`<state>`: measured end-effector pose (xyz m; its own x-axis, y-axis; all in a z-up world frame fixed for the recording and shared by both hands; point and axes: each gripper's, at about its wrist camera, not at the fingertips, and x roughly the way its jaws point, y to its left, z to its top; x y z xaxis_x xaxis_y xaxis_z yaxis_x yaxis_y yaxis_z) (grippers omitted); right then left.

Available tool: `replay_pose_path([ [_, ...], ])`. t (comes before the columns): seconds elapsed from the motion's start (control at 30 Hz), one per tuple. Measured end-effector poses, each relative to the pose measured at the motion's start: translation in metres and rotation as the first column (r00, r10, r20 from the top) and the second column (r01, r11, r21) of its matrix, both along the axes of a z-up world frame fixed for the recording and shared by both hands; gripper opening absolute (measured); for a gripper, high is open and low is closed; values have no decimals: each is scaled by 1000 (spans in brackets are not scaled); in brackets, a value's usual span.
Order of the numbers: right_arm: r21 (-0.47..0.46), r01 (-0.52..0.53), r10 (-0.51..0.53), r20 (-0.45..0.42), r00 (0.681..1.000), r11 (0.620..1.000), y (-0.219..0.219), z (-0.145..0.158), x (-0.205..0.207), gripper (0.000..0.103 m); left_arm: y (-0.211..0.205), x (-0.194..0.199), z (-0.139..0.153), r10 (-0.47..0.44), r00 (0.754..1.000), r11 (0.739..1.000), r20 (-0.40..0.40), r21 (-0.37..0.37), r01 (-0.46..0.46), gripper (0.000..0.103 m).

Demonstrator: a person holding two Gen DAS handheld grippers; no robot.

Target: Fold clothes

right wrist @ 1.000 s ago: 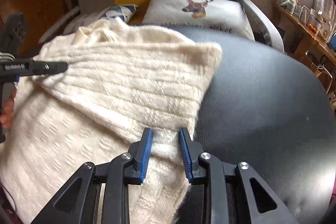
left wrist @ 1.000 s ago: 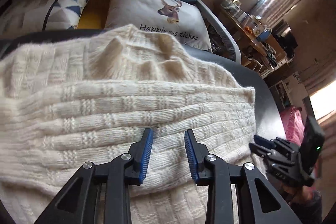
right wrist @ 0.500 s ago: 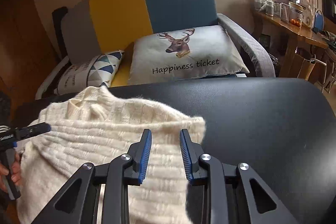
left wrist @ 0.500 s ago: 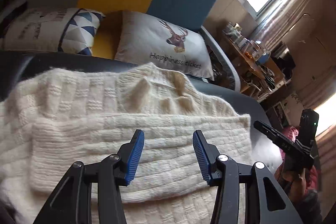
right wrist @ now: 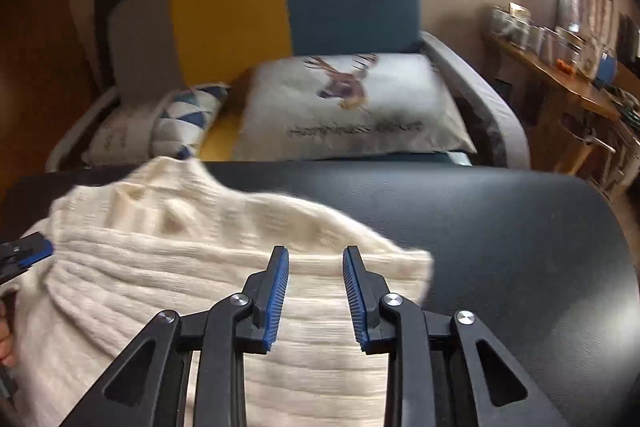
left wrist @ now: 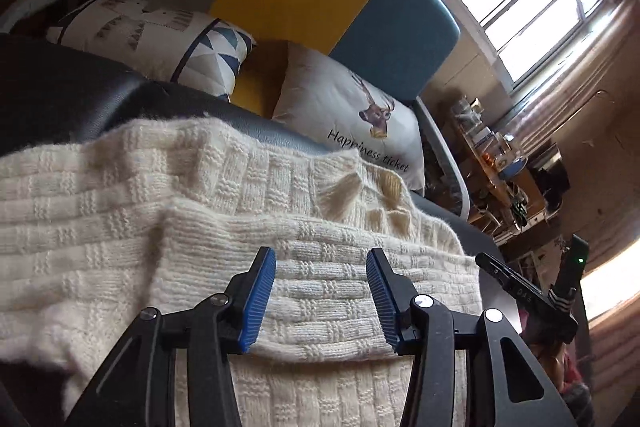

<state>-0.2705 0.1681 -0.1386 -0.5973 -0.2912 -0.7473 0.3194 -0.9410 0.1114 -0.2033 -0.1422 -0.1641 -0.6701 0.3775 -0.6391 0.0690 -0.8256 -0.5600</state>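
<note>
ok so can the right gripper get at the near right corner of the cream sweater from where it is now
Probably yes. The right gripper is open and hangs just over the folded cream knit sweater, whose right corner lies bare on the black padded table just beside it. Nothing lies between them, and the left gripper is off to the far side.

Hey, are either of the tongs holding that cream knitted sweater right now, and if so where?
Nothing is held. The left tongs and right tongs are both open above the folded cream knitted sweater, with no fabric pinched between their blue pads.
</note>
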Motion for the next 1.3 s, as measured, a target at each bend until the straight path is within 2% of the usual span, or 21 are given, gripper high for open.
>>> replay_pose_path([
  [0.1, -36, -20, 21, 22, 1000, 999, -13, -1, 15, 28, -10, 7, -2, 19, 1000, 1000, 17, -16, -19, 50],
  [0.17, -60, -33, 35, 36, 999, 998, -22, -2, 26, 28, -14, 6, -15, 15, 997, 998, 77, -59, -11, 49],
  [0.3, -109, -57, 64, 64, 996, 992, -40, -4, 46, 29, -22, 7, -26, -16, 998, 1000, 68, -24, 18, 48],
  [0.37, -134, -69, 80, 77, 994, 989, -49, -4, 56, 29, -29, 11, -18, 4, 996, 1000, 84, 28, -6, 48],
  [0.43, -159, -80, 95, 90, 991, 984, -58, -5, 67, 29, -43, 26, -4, 36, 998, 994, 48, 105, -40, 48],
  [0.53, -198, -94, 117, 111, 987, 976, -70, -7, 84, 29, -80, 65, 11, 108, 994, 968, -1, 228, -105, 55],
  [0.57, -214, -93, 121, 123, 985, 972, -71, -10, 95, 29, -96, 80, 10, 145, 989, 951, 8, 274, -142, 58],
  [0.63, -247, -91, 130, 147, 981, 965, -74, -16, 118, 29, -134, 116, 3, 230, 972, 904, 42, 360, -230, 59],
  [0.7, -279, -88, 139, 170, 976, 956, -76, -22, 140, 29, -177, 160, -5, 341, 936, 852, 83, 394, -345, 59],
  [0.8, -306, -87, 153, 199, 968, 948, -80, -33, 167, 29, -246, 227, -10, 509, 851, 764, 126, 390, -514, 59],
  [0.93, -304, -61, 129, 210, 969, 951, -86, -49, 177, 29, -327, 300, -14, 681, 711, 609, 176, 403, -683, 59],
  [0.97, -313, -47, 116, 208, 971, 949, -86, -50, 176, 29, -342, 310, -17, 699, 690, 579, 190, 415, -701, 60],
  [1.0, -323, -33, 107, 216, 970, 946, -85, -52, 176, 29, -353, 314, -21, 700, 685, 563, 201, 434, -703, 64],
  [1.07, -344, -9, 93, 229, 969, 939, -84, -54, 174, 29, -370, 320, -31, 717, 653, 512, 243, 451, -731, 64],
  [1.17, -352, -4, 91, 229, 969, 936, -83, -54, 174, 29, -384, 314, -43, 724, 623, 461, 298, 463, -757, 65],
  [1.3, -328, -18, 90, 206, 974, 944, -84, -52, 178, 29, -396, 296, -52, 741, 588, 437, 325, 431, -789, 66],
])
